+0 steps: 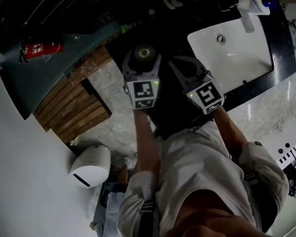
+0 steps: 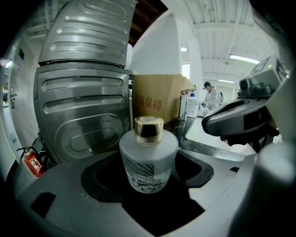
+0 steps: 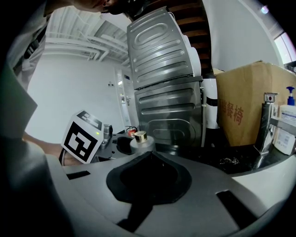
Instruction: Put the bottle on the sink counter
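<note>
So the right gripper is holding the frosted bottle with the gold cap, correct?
Wrong gripper. The left gripper is holding the frosted bottle with the gold cap. The left gripper view shows it between that gripper's jaws. The right gripper has its jaws together with nothing between them.

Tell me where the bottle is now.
The bottle stands between the left gripper's jaws, centre of the head view, left of the white sink.
</note>
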`<state>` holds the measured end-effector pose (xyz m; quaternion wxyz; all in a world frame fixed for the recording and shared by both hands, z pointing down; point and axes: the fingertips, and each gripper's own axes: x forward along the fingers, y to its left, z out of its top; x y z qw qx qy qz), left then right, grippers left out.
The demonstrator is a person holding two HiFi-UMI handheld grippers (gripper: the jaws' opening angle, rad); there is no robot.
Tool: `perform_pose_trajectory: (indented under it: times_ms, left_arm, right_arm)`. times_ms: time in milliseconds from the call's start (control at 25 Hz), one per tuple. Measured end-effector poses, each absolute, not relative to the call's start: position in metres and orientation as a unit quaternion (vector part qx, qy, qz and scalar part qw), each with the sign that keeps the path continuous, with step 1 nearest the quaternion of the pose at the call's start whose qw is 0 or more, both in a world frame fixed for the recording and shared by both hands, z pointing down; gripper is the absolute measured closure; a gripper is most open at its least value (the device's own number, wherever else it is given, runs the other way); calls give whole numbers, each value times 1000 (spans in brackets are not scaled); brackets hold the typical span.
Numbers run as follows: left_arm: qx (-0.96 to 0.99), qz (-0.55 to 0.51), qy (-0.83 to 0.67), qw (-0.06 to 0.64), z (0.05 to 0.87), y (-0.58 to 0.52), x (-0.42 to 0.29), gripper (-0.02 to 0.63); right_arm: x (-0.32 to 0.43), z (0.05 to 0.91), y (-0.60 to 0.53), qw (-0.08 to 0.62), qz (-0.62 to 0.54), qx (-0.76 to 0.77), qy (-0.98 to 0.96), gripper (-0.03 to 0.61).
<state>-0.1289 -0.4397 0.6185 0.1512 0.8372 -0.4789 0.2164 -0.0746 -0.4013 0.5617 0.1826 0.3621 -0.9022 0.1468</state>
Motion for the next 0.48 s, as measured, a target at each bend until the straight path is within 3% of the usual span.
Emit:
perform_pose_trajectory:
  times_ms: [480]
  left_arm:
    - [826, 217, -492, 168, 620, -412, -138, 285]
  right_arm:
    - [-72, 550, -382, 178, 135, 368, -902, 580]
